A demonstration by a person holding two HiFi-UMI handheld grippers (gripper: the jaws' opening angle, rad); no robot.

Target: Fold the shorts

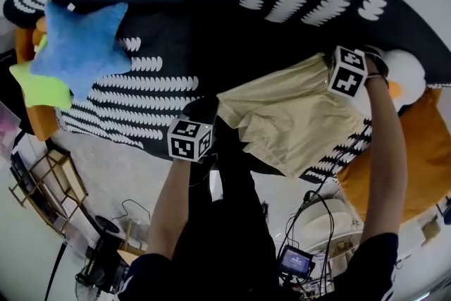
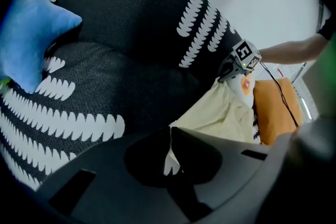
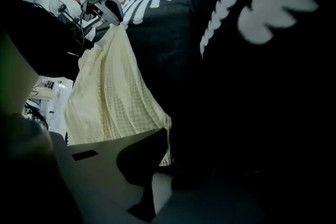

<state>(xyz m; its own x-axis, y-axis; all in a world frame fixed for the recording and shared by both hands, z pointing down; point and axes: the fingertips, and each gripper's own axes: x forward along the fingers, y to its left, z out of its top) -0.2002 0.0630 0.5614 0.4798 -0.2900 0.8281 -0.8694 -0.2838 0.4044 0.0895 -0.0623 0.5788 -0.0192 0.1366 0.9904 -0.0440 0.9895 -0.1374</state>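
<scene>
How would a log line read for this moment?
left gripper: shut on pale-yellow checked fabric shorts | right gripper: shut on shorts

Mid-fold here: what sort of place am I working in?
Probably a lounge corner set up for recording: the shorts are held over a big black seat with white leaf print, a blue star cushion sits on it, and cables and a small screen clutter the floor.

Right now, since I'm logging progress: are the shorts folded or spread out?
Spread out: the shorts stretch as one sheet between the left gripper and right gripper, each shut on a corner.
</scene>
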